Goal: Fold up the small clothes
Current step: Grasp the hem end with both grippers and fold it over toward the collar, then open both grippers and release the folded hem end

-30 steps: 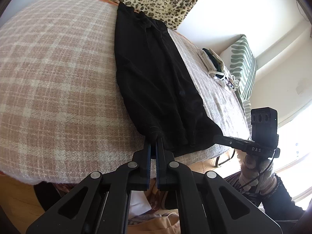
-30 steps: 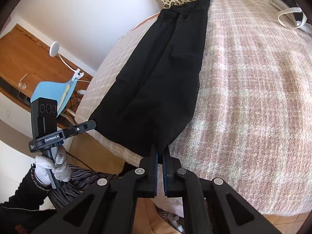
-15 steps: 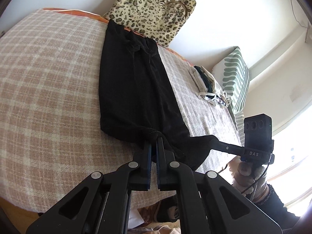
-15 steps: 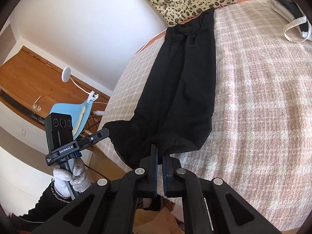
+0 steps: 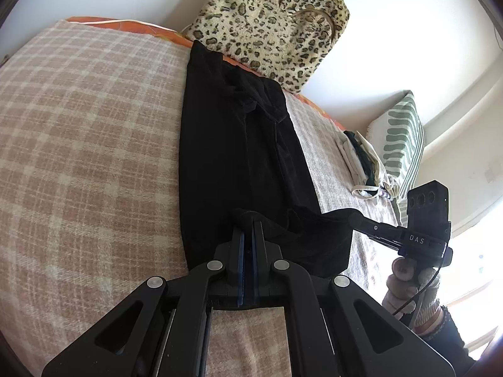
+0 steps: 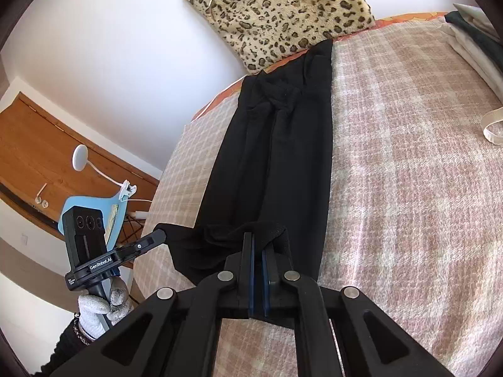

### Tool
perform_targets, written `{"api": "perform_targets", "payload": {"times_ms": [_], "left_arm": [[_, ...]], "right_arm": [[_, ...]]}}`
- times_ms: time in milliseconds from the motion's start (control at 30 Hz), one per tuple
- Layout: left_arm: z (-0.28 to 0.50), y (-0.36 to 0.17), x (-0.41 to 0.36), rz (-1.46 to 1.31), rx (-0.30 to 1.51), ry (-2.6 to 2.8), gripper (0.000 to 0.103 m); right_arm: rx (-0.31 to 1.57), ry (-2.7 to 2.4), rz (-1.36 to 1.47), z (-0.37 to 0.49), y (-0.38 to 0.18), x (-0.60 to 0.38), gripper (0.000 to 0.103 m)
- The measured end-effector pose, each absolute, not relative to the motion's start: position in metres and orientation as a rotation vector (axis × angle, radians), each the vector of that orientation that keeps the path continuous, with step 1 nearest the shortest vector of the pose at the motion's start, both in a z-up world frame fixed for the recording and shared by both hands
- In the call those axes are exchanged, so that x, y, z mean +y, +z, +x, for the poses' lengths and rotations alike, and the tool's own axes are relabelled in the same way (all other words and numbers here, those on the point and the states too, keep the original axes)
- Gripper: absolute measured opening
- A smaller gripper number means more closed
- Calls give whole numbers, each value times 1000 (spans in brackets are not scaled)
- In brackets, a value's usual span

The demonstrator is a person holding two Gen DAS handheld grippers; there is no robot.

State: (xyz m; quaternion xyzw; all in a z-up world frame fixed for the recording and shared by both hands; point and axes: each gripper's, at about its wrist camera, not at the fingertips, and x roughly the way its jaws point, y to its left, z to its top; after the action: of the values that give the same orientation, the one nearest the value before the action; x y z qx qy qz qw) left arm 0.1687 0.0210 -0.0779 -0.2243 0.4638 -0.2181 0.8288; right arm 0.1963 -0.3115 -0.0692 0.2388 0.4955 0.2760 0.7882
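Note:
A long black garment [image 5: 232, 144] lies lengthwise on the plaid bed blanket [image 5: 78, 144], also seen in the right wrist view [image 6: 276, 157]. My left gripper [image 5: 248, 223] is shut on one near corner of its hem. My right gripper [image 6: 257, 238] is shut on the other near corner. Both hold the hem lifted above the blanket and carried over the garment's lower part. The right gripper shows in the left wrist view [image 5: 355, 218], and the left gripper in the right wrist view [image 6: 160, 235].
A leopard-print bag [image 5: 270, 22] stands at the bed's far end against the wall. A pile of folded light and dark clothes [image 5: 364, 166] and a green striped pillow [image 5: 402, 138] lie at the right. A wooden desk with a lamp [image 6: 78, 160] is at the left.
Both grippers have moved forward over the bed with the hem, lifting it off the near edge and carrying it toward the far end. The garment's lower part now doubles over itself.

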Motion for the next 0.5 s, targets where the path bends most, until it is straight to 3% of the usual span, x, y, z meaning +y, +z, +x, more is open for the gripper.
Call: {"api": "perform_targets", "payload": {"times_ms": [433,500], "left_arm": [[193,-96,19,-451,1003,-395,2],[195,-98,22,-456,1004,-383,2]], "right_arm": [[1099,560,533,229,-93,-317,2],[1092,575,541,233,-92,-318,6]]}}
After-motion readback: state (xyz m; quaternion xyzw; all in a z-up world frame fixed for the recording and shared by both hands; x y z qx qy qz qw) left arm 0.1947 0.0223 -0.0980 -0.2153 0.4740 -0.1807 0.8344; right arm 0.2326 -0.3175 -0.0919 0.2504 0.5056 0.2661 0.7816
